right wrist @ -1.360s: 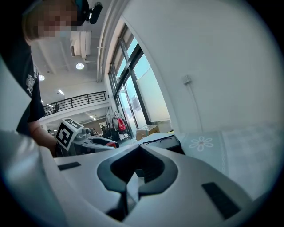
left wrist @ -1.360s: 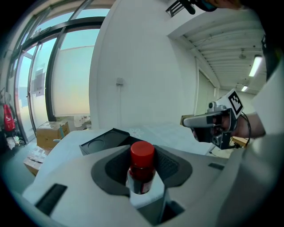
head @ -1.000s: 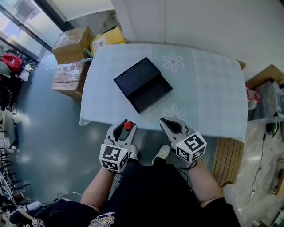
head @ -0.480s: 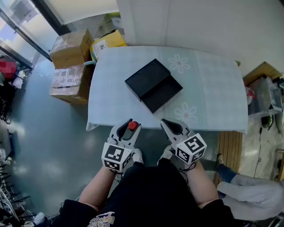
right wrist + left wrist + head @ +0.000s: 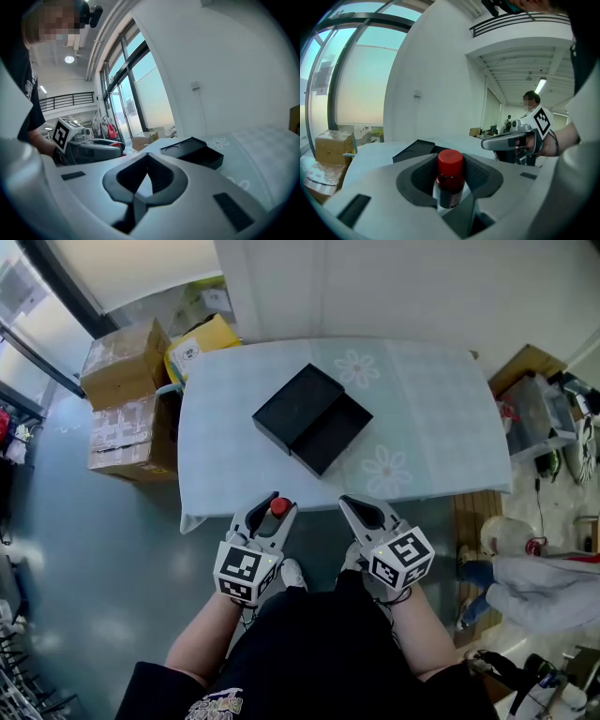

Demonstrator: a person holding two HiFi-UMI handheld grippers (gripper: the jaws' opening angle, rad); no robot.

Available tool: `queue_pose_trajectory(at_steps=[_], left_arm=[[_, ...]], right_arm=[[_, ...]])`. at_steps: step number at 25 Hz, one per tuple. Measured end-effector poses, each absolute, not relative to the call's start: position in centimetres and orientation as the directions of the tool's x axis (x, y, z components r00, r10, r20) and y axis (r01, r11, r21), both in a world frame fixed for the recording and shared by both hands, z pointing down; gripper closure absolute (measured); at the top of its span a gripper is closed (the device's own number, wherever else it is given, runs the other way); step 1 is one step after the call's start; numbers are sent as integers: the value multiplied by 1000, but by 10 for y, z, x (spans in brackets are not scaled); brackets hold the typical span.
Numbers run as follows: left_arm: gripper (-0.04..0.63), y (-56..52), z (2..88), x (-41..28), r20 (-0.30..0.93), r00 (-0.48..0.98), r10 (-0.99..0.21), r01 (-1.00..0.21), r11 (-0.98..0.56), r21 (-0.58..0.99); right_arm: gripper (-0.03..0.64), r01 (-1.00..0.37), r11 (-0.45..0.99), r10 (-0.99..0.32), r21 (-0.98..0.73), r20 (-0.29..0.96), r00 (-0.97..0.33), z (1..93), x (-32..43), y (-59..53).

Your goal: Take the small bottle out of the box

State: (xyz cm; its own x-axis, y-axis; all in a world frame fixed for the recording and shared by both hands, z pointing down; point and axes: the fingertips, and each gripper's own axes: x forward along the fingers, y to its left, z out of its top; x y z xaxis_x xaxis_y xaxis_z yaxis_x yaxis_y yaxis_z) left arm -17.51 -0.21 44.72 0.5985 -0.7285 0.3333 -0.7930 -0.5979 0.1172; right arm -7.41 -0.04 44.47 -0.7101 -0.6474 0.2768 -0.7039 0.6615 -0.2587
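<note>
A small bottle (image 5: 278, 507) with a red cap (image 5: 450, 162) stands between the jaws of my left gripper (image 5: 269, 509), which is shut on it. I hold that gripper off the table's near edge, above the floor. The black box (image 5: 311, 418) lies open on the pale blue tablecloth (image 5: 431, 427), its lid part to the left and its deep tray to the right. It shows again in the right gripper view (image 5: 192, 151). My right gripper (image 5: 360, 511) is level with the left one, jaws together with nothing in them.
Cardboard boxes (image 5: 122, 357) and a yellow carton (image 5: 201, 341) are stacked on the floor left of the table. A person in grey (image 5: 553, 579) stands at the right, by a wooden floor strip (image 5: 471, 531) and cluttered bins (image 5: 539, 413).
The head view has swung, so the table and box sit differently in frame. A person has come into view at the right. Both grippers keep their places, and the bottle stays gripped.
</note>
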Motion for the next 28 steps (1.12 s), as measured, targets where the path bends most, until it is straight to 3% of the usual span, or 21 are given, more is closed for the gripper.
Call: queue_pose_trajectory(at_steps=[12,28], left_arm=[[426,12,445,-174,324,658,-679,-740,-662,116],[428,21,444,-179,317,654,-687,-745,-657,113]], right_arm=[[594,-758,599,-711,-257,264,-652,444,-74,22],[594,-751,610,-704,-251,262,-660,446,-82,31]])
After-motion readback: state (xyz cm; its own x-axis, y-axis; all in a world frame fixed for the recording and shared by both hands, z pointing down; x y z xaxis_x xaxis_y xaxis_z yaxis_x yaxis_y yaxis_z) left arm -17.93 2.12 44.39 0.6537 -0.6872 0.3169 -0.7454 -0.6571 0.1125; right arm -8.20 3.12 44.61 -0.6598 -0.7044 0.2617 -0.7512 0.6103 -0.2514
